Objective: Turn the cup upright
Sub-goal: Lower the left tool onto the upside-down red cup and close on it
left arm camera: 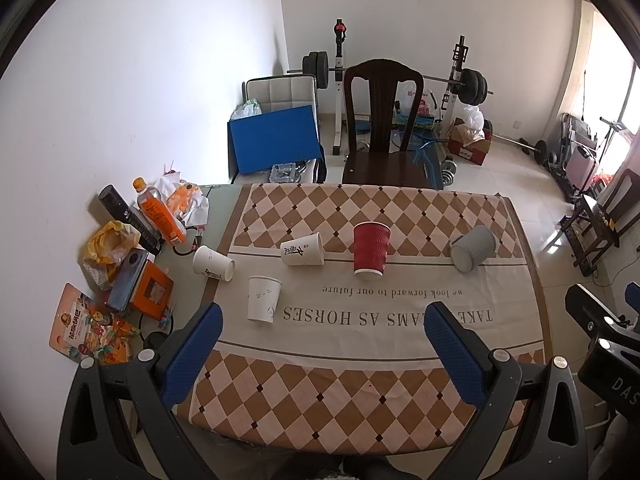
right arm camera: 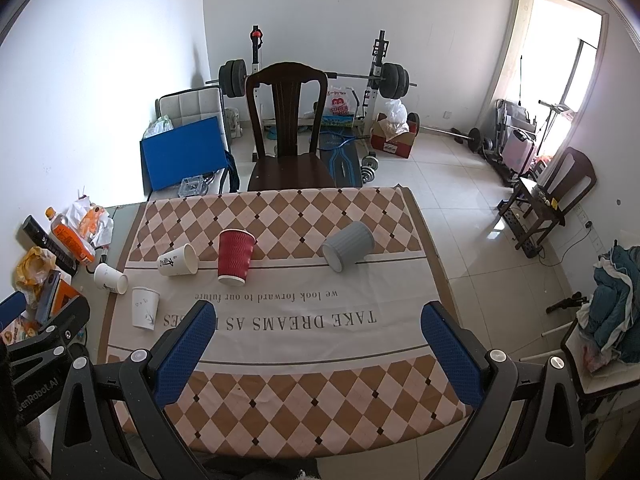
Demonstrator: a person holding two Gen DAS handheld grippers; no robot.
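Several cups rest on the checkered tablecloth (left arm camera: 360,392). A red ribbed paper cup (left arm camera: 371,250) (right arm camera: 235,256) stands upright. A grey ribbed cup (left arm camera: 472,248) (right arm camera: 347,245) lies on its side at the right. A white printed cup (left arm camera: 303,249) (right arm camera: 178,261) lies on its side. A white cup (left arm camera: 213,264) (right arm camera: 110,278) lies on its side at the cloth's left edge. Another white cup (left arm camera: 263,299) (right arm camera: 145,308) stands upright. My left gripper (left arm camera: 324,322) and right gripper (right arm camera: 320,320) are open and empty, held above the table's near part.
Clutter lies along the table's left edge: an orange bottle (left arm camera: 160,212), a black cylinder (left arm camera: 128,216), a yellow bag (left arm camera: 108,244), a phone on an orange book (left arm camera: 140,284). A dark wooden chair (left arm camera: 380,128) stands behind the table. Gym gear fills the back.
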